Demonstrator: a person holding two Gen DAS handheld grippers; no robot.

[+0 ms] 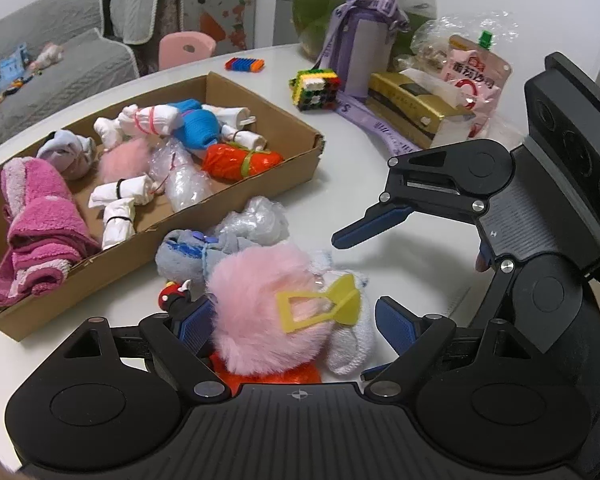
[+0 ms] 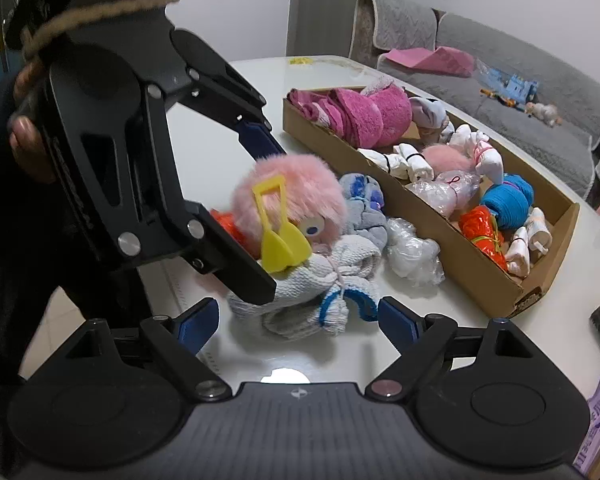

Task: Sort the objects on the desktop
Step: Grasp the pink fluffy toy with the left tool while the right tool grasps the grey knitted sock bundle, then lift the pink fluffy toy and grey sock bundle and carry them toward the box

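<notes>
Both wrist views look steeply down, close, sharing the cardboard box (image 1: 260,196).

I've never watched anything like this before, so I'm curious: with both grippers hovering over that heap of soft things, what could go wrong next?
The left gripper straddles the pink fluffy ball, and a yellow toy shovel lies loose on top; it could slide off when the ball lifts. The right gripper sits around the white knitted bundle beneath that ball, so pulling it may topple the heap. Both grippers are close together and might collide.

Even indoor light, fisheye-warped edges
</notes>
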